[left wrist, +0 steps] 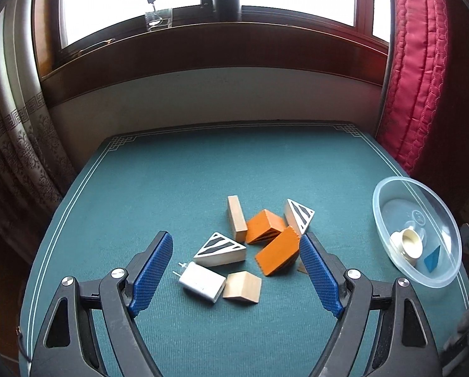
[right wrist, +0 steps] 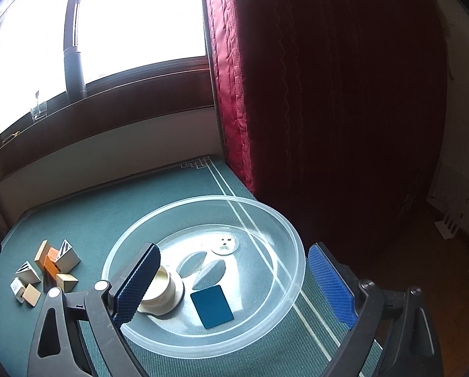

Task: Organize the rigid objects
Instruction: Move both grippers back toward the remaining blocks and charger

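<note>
A heap of small blocks lies mid-table in the left wrist view: two orange blocks [left wrist: 277, 251], two striped wedges [left wrist: 219, 249], plain wooden blocks [left wrist: 242, 287] and a white metal piece [left wrist: 202, 281]. My left gripper [left wrist: 236, 271] hovers open above the heap, its blue pads wide on either side, gripping nothing. A clear plastic bowl [left wrist: 377, 216] at the right holds a cream cup [left wrist: 407, 242] and a blue block [left wrist: 432, 259]. In the right wrist view my right gripper [right wrist: 234, 278] stands open over the bowl [right wrist: 294, 278], above the cup [right wrist: 162, 292] and blue block [right wrist: 212, 306], with the heap [right wrist: 47, 270] at left.
The teal table cloth [left wrist: 171, 188] has white border lines and ends near a wall under a window. A red quilted curtain [left wrist: 413, 78] hangs past the table's right edge. A patterned curtain [left wrist: 11, 144] hangs at the left. Open cloth lies behind the heap.
</note>
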A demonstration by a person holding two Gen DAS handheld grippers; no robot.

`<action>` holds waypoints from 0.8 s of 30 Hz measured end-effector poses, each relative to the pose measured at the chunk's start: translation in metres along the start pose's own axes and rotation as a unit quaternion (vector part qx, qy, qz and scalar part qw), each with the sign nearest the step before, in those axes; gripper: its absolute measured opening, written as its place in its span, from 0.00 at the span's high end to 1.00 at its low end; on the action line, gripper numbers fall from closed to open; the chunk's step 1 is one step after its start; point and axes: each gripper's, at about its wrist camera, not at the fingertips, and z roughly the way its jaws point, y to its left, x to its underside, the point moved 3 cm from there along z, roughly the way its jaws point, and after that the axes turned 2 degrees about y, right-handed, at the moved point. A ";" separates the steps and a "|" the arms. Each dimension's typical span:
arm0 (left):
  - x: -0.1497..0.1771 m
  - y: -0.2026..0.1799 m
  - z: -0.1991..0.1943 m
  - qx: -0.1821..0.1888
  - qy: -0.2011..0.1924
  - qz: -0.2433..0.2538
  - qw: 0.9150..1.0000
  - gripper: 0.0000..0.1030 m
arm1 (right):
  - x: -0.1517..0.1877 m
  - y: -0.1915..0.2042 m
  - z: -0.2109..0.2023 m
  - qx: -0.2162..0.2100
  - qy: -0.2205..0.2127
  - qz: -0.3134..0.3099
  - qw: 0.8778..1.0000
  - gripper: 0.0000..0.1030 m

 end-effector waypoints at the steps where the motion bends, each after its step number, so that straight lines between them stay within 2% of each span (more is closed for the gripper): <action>1: 0.001 0.004 0.001 -0.002 0.001 -0.004 1.000 0.19 | -0.001 0.001 -0.001 -0.003 0.002 0.001 1.000 0.05; 15: 0.006 0.034 0.013 -0.004 0.020 -0.029 0.999 0.19 | -0.018 0.047 -0.010 -0.101 0.046 0.003 0.994 0.03; 24: 0.025 0.047 0.027 -0.021 0.046 -0.034 0.998 0.19 | -0.003 0.092 -0.004 -0.150 0.068 -0.020 0.986 0.03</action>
